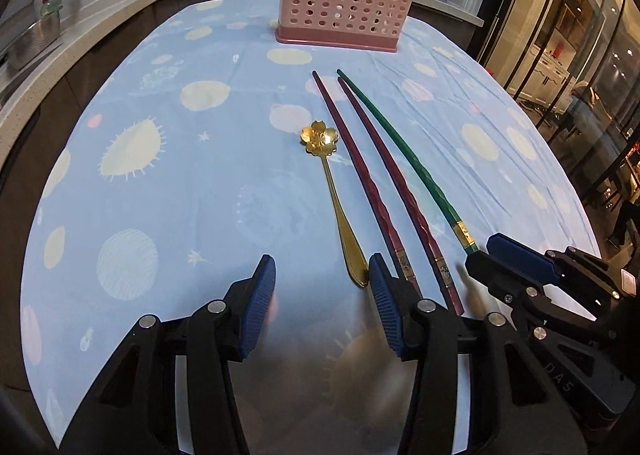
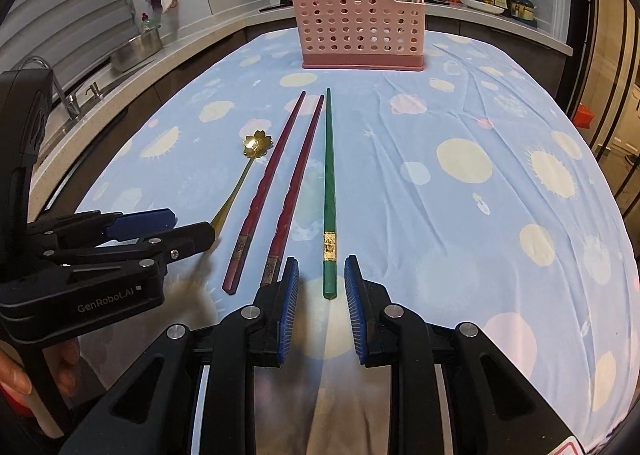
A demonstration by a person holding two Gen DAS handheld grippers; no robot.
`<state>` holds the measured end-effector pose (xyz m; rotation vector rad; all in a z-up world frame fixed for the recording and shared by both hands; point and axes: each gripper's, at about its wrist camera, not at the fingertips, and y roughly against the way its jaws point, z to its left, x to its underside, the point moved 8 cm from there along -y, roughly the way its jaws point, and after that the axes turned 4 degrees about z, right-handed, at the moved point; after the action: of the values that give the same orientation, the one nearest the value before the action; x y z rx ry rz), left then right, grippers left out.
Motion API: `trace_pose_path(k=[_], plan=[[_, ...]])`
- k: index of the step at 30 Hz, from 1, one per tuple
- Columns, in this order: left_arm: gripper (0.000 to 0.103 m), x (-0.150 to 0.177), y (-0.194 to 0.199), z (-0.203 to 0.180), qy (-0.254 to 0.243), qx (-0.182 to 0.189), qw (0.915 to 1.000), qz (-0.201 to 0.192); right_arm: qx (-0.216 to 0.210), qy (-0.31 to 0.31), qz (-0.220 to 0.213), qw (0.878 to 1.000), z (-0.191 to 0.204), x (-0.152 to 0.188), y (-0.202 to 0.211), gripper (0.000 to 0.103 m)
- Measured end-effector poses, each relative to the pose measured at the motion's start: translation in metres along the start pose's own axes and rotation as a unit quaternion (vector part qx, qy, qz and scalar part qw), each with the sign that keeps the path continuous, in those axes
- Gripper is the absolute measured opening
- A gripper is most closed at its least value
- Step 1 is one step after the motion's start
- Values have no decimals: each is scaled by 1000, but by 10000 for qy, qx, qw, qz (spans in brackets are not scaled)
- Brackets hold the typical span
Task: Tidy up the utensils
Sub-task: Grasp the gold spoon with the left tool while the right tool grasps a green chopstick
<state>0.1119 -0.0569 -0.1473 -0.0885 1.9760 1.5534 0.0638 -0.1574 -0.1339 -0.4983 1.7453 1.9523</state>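
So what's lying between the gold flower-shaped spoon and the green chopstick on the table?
Two dark red chopsticks lie side by side between the gold flower-shaped spoon and green chopstick; both wrist views show it.

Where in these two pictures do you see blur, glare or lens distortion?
Left wrist view: the tablecloth edges bulge in fisheye curves, and it is blurred between the fingers. Right wrist view: a light glint sits on the gold spoon bowl.
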Motion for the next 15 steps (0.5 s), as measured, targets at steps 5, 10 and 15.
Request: trace_pose_path(k=[5, 10, 15], plan=[[33, -3, -1, -3, -56, 13, 10000, -45, -6, -33, 81, 10000, -2, 2, -8, 21], [15, -1, -1, -6, -112, 40, 9999, -62, -14, -47, 74, 10000, -4, 3, -9, 18], [10, 1, 0, -5, -54, 224, 9997, -22, -42, -99, 63, 9999, -9, 5, -9, 7]])
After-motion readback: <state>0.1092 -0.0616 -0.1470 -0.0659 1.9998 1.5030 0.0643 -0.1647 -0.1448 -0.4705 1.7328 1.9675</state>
